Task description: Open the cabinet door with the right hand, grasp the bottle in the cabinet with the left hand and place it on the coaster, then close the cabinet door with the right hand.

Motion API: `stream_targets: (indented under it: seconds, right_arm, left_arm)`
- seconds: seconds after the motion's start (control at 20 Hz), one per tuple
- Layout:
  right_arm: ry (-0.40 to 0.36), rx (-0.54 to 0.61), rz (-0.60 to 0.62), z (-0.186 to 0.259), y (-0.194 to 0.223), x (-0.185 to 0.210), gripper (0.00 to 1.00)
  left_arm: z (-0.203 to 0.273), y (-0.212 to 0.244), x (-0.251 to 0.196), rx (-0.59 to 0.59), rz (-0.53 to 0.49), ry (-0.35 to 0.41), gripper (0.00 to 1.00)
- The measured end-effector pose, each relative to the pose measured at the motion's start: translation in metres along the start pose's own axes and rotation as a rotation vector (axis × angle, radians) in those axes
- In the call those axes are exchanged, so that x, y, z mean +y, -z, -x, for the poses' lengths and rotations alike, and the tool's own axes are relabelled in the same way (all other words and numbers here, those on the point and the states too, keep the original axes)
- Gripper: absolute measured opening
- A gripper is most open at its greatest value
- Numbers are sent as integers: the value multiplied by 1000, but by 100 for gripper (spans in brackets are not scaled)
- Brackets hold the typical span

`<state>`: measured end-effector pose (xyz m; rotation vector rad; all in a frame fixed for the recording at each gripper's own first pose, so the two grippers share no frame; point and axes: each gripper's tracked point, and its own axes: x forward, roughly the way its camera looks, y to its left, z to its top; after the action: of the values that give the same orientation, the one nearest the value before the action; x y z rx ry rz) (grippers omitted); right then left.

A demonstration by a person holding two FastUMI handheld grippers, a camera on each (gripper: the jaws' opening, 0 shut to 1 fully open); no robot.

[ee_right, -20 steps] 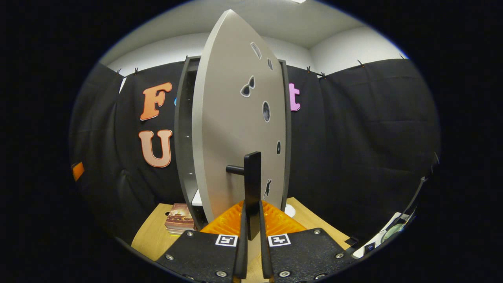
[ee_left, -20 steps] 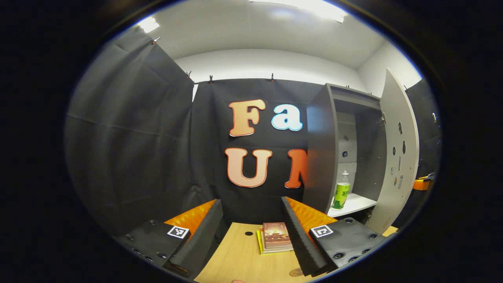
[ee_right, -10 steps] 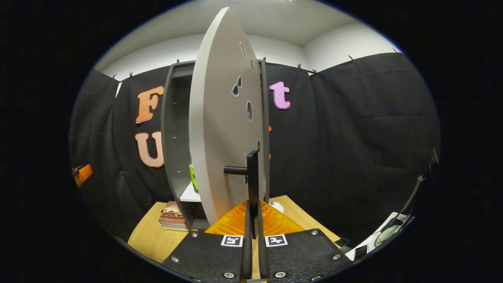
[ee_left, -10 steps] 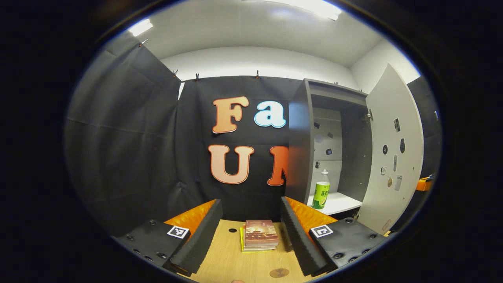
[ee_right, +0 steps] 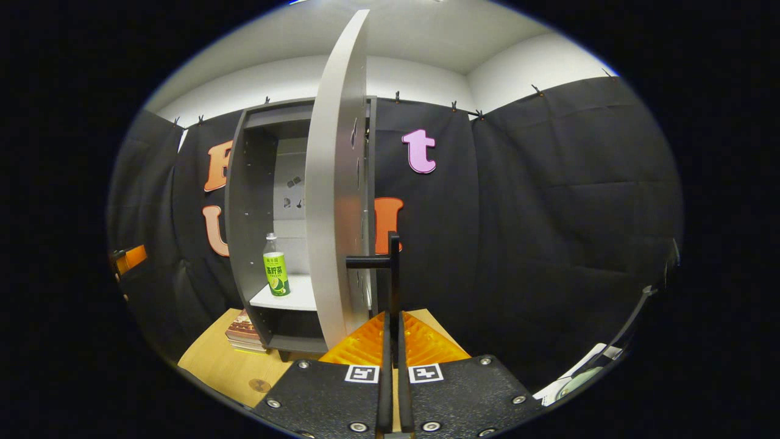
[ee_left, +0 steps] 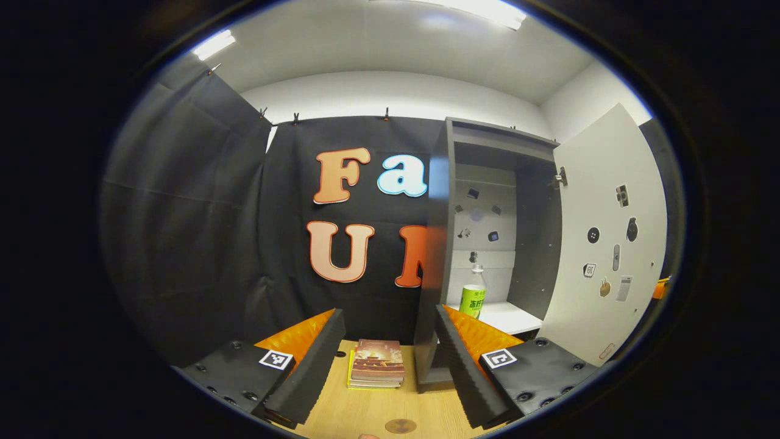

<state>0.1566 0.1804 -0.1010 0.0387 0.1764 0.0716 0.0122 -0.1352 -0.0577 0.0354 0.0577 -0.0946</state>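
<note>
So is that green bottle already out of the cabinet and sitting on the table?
No, the bottle stands upright on the white shelf inside the open cabinet, above the wooden table.

In my left gripper view, the cabinet [ee_left: 487, 183] is standing at the far right of the table [ee_left: 359, 414], and the bottle [ee_left: 472, 296] is sitting upright on its shelf [ee_left: 509, 317], toward the shelf's left side. The cabinet door [ee_left: 603, 244] is hanging open to the right of the opening. The books [ee_left: 376, 364] are lying on the table just left of the cabinet, and the coaster [ee_left: 400, 425] is lying nearer to me than the books.
</note>
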Motion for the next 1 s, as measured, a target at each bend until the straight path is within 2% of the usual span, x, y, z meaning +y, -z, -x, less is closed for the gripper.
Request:
stream_targets:
  seconds: [0.1,0.2,0.25,0.35,0.45,0.5,0.65,0.75,0.8,0.9,0.95,1.0]
  right_arm:
    - [-11,-5,-34,0,-1,3,4]
    - [-25,-6,-64,2,-1,7,4]
    - [-43,-12,-74,3,-3,7,4]
    - [-71,-18,-73,5,-2,9,7]
    - [-40,-1,-59,9,1,-2,11]
    - [-39,-2,-69,11,0,-3,12]
    - [6,-15,-84,11,-1,-11,14]
    - [47,-13,-76,11,0,-21,21]
    - [60,-10,-80,12,1,-24,27]
    - [92,-3,-92,15,2,-31,31]
    - [111,2,-100,15,3,-34,33]
    - [127,6,-108,16,5,-37,41]
  left_arm:
    - [-3,8,-19,9,-12,12,100]
    - [-8,16,-41,23,-22,33,93]
    - [-11,21,-51,31,-24,46,96]
    - [-18,31,-73,41,-17,72,96]
    - [-27,39,-98,45,-3,114,97]
    - [-35,41,-111,38,7,139,94]
    - [-59,47,-142,16,10,184,94]
    - [-81,51,-155,2,-2,188,94]
    - [-95,53,-161,-4,-12,185,97]
    - [-122,57,-171,-12,-31,183,94]
    - [-138,59,-176,-12,-38,185,97]
    - [-153,64,-181,-11,-40,189,97]
